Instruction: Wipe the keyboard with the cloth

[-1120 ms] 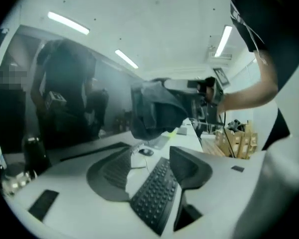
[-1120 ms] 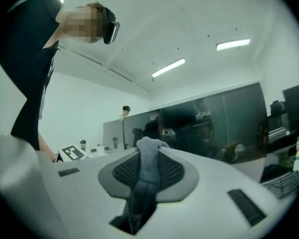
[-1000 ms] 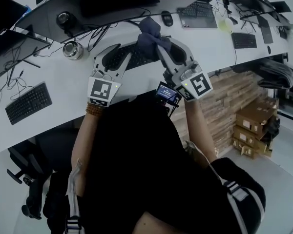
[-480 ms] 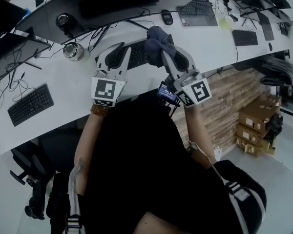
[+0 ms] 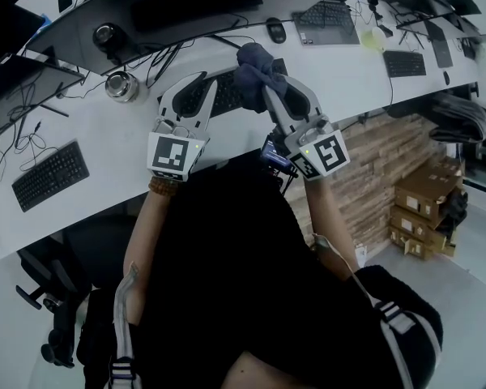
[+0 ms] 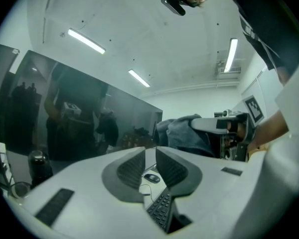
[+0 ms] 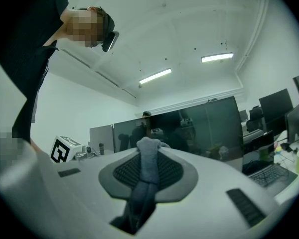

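Note:
A black keyboard (image 5: pixel 229 97) lies on the white desk (image 5: pixel 105 128) in front of me, partly covered by both grippers. My right gripper (image 5: pixel 264 81) is shut on a bunched blue-grey cloth (image 5: pixel 255 61) and holds it above the keyboard's right part. In the right gripper view the cloth (image 7: pixel 147 171) runs down between the pads of the right gripper (image 7: pixel 148 151). My left gripper (image 5: pixel 208 85) hovers over the keyboard's left part, jaws shut with nothing between them. The left gripper view shows the left gripper (image 6: pixel 149 151), the keyboard (image 6: pixel 162 210) below it and the cloth (image 6: pixel 182 133) to the right.
A dark monitor (image 5: pixel 198 2) stands behind the keyboard, with a mouse (image 5: pixel 277 31) and cables near it. A metal cup (image 5: pixel 121 83) sits at the left. Other keyboards (image 5: pixel 50 171) (image 5: pixel 407 65) lie on the desks. Cardboard boxes (image 5: pixel 425 205) are stacked at the lower right.
The left gripper's jaws have closed. The right gripper and the cloth have shifted slightly to the right over the keyboard.

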Demonstrator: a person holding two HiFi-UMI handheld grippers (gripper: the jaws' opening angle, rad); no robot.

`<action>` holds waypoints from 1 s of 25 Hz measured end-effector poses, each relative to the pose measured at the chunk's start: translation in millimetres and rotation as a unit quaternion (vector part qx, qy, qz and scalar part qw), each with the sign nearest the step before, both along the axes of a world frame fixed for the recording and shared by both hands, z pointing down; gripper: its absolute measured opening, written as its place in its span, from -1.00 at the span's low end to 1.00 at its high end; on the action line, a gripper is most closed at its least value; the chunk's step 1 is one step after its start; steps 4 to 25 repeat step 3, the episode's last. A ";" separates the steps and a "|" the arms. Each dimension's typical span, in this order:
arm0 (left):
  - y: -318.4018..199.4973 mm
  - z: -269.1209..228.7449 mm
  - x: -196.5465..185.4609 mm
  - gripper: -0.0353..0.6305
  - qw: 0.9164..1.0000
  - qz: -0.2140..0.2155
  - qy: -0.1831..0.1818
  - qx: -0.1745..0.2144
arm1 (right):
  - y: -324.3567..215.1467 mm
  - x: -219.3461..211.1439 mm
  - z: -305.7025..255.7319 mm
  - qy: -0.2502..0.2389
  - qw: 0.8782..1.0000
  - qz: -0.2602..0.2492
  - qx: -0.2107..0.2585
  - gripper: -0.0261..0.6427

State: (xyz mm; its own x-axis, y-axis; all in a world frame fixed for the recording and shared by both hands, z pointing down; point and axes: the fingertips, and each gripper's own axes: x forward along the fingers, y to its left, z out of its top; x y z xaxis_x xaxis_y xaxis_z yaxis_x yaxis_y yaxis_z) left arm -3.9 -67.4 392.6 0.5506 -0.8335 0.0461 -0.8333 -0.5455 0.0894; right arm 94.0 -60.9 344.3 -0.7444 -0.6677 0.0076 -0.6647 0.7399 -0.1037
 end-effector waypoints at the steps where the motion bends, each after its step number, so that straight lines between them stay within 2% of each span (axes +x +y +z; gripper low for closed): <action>1: 1.5 -4.3 0.6 -0.68 1.000 0.004 0.009 0.003 | 0.8 -1.4 -1.6 -0.002 1.000 -0.002 0.000 -0.77; 3: 4.0 -14.1 2.1 -0.68 0.999 0.014 0.030 0.008 | 2.0 -4.3 -5.1 -0.007 1.000 -0.005 0.001 -0.78; 25: 4.0 -14.1 2.1 -0.68 0.999 0.014 0.030 0.008 | 2.0 -4.3 -5.1 -0.007 1.000 -0.005 0.001 -0.78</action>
